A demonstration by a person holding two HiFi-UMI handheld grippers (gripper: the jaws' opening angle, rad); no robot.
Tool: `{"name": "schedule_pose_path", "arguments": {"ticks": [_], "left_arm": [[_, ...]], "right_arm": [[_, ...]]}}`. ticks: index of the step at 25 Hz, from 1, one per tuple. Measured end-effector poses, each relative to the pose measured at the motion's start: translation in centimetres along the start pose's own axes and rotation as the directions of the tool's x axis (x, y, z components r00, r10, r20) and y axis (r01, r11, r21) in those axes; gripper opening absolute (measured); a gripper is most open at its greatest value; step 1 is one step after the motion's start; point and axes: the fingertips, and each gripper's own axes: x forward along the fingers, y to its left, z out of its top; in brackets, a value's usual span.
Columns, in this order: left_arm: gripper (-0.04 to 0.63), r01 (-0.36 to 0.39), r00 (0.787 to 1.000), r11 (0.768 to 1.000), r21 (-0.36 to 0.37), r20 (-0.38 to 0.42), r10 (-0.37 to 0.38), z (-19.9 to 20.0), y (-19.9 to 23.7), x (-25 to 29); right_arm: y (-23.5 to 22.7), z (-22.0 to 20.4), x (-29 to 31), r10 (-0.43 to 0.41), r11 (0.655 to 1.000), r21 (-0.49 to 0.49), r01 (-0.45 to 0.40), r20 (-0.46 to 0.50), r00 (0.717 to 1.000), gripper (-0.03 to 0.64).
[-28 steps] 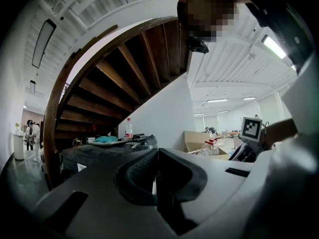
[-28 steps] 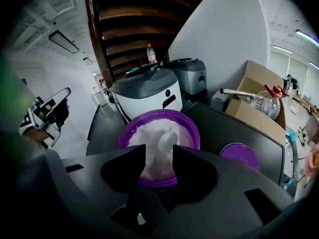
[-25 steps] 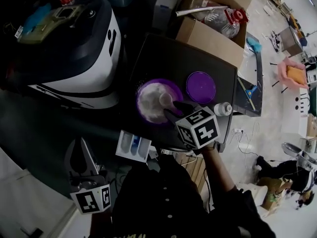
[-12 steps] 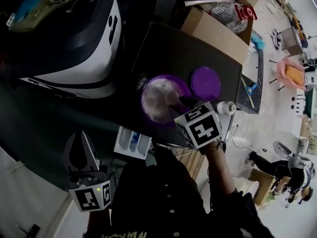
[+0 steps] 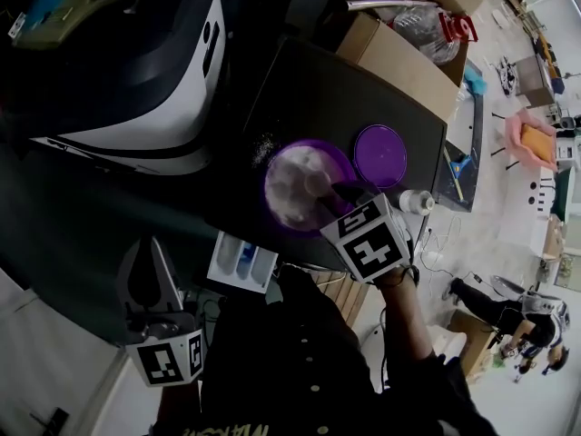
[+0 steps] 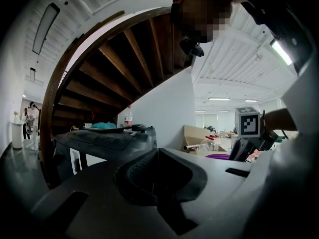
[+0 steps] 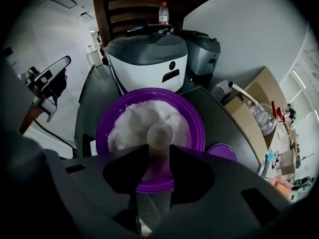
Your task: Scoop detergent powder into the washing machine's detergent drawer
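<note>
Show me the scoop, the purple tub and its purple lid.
scoop (image 7: 160, 135): right gripper view, its round cup.
purple tub (image 7: 196, 126): right gripper view, right rim.
purple lid (image 5: 379, 155): head view, its middle.

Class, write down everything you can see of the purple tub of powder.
The purple tub is round, plastic-looking, upright and lidless, heaped with white powder. It sits on the dark machine top, beside a flat purple lid. A pale round scoop rests in the powder, held in the right claw, whose jaws have just been closing.

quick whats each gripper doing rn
left gripper: closed, nothing in it
right gripper: jaws have just been closing, now on the handle of the scoop in the purple bowl
</note>
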Motion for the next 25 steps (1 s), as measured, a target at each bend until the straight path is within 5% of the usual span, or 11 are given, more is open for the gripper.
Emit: {"name": "schedule_pose_path", "arguments": {"ticks": [6,11,15,25], "left_arm": [[0.018,0.004,1.000,1.000,-0.011,-0.001,-0.004,-0.4,0.0,0.0],[0.018,-0.003,1.000,1.000,-0.013,-0.008,0.003,-0.7,0.4,-0.1],[0.018,-0.002,1.000,1.000,-0.014,-0.007,0.001,-0.8,0.2,-0.4],[0.018,-0.020,1.000,1.000,-0.008,0.002,0.020,-0.4,0.5,-1.1]], "right_arm": [[0.7,-0.8,0.8,-0.025,0.999,-0.039,0.022,-0.072,0.997,0.179],[0.7,-0.7,1.1,-0.062,0.995,-0.080,0.055,-0.082,0.995,0.138],[0.7,-0.2,0.3,-0.067,0.993,-0.096,0.066,-0.015,0.998,0.043],[0.9,0.8,-1.0,-0.084,0.977,-0.187,0.101,0.098,0.992,0.032]]}}
